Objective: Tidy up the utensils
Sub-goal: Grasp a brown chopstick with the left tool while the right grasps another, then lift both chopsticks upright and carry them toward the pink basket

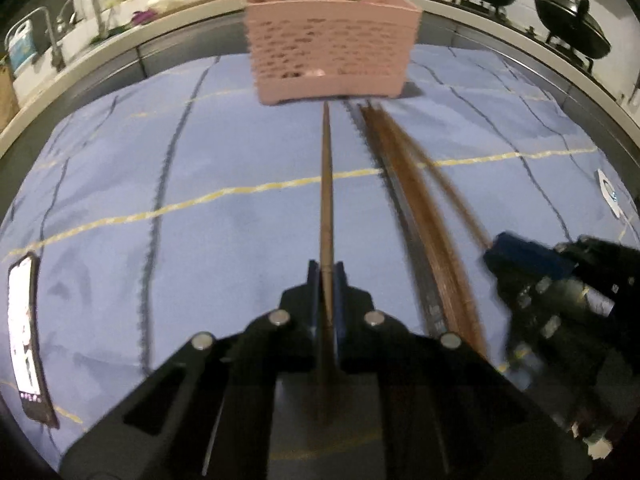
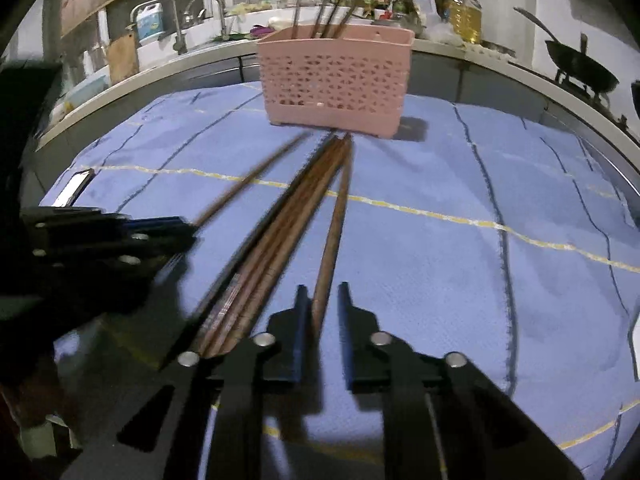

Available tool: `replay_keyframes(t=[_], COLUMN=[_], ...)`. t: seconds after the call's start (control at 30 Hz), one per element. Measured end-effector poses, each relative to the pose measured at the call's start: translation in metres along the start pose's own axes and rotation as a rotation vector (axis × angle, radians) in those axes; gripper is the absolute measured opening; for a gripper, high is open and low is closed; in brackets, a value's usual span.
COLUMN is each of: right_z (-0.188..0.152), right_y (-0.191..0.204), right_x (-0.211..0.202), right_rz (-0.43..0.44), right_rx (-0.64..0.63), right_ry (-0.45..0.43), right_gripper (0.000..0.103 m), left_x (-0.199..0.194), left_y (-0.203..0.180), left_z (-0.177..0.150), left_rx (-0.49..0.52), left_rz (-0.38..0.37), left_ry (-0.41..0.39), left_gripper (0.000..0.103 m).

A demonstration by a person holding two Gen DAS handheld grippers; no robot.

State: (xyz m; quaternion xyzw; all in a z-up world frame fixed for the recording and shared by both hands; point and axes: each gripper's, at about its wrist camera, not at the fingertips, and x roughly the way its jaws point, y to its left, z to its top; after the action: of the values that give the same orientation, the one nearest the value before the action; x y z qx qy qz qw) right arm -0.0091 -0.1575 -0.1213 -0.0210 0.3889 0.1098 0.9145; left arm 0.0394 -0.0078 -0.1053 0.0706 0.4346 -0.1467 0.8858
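Your left claw (image 1: pixel 327 276) is clamped on 1 chopstick (image 1: pixel 327 184). Your right claw (image 2: pixel 323 300) pinches another chopstick (image 2: pixel 334 232). Loose chopsticks (image 2: pixel 276 240) lie on the blue cloth (image 2: pixel 440 280) before the pink holder (image 2: pixel 334 80).

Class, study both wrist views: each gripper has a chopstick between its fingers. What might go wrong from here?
1. The left gripper and right gripper each pinch far from the middle, so the chopstick or second chopstick may pivot or slip.
2. The loose chopsticks lie close beside both, so a lift could scatter them.
3. Leaning utensils in the pink basket could block entry.
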Motion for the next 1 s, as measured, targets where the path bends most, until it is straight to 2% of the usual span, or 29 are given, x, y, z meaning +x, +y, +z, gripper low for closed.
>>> replay_keyframes(t=[0.17, 0.23, 0.3, 0.33, 0.37, 0.4, 0.57, 0.8, 0.9, 0.93, 0.97, 1.0], right_z=[-0.012, -0.022, -0.028, -0.030, -0.031, -0.029, 0.001, 0.059, 0.079, 0.084, 0.088, 0.091], right_y=[-0.031, -0.044, -0.051, -0.055, -0.057, -0.059, -0.054, -0.055, -0.056, -0.056, -0.056, -0.054], right_x=[-0.013, -0.022, -0.029, -0.032, -0.033, -0.032, -0.014, 0.035, 0.050, 0.055, 0.057, 0.060], right_rz=[-0.042, -0.019, 0.021, 0.042, 0.049, 0.057, 0.072, 0.093, 0.135, 0.147, 0.145, 0.137], right_rx=[0.028, 0.047, 0.061, 0.067, 0.070, 0.072, 0.049, 0.056, 0.063, 0.062, 0.063, 0.056], right_ry=[0.037, 0.069, 0.105, 0.126, 0.138, 0.153, 0.193, 0.234, 0.247, 0.247, 0.247, 0.246], right_gripper=[0.007, 0.007, 0.007, 0.007, 0.007, 0.008, 0.008, 0.011, 0.026, 0.027, 0.027, 0.026], left_x=[-0.022, -0.028, -0.032, -0.032, -0.031, -0.030, -0.014, 0.022, 0.029, 0.031, 0.033, 0.034], left_y=[0.030, 0.039, 0.046, 0.048, 0.050, 0.051, 0.042, 0.008, 0.001, -0.001, -0.003, -0.005], left_z=[-0.029, -0.040, -0.046, -0.045, -0.042, -0.038, -0.001, 0.038, 0.051, 0.054, 0.056, 0.057], left_rx=[-0.004, -0.002, 0.000, -0.001, 0.000, 0.001, 0.045, 0.179, 0.190, 0.191, 0.193, 0.197], left_rz=[-0.047, -0.052, -0.065, -0.065, -0.063, -0.054, -0.031, 0.032, 0.038, 0.017, 0.000, 0.012], left_ry=[0.022, 0.037, 0.051, 0.054, 0.057, 0.057, 0.038, 0.057, 0.058, 0.061, 0.066, 0.067], left_gripper=[0.007, 0.008, 0.014, 0.022, 0.030, 0.032, 0.033, 0.033, 0.030, 0.014, 0.007, 0.006])
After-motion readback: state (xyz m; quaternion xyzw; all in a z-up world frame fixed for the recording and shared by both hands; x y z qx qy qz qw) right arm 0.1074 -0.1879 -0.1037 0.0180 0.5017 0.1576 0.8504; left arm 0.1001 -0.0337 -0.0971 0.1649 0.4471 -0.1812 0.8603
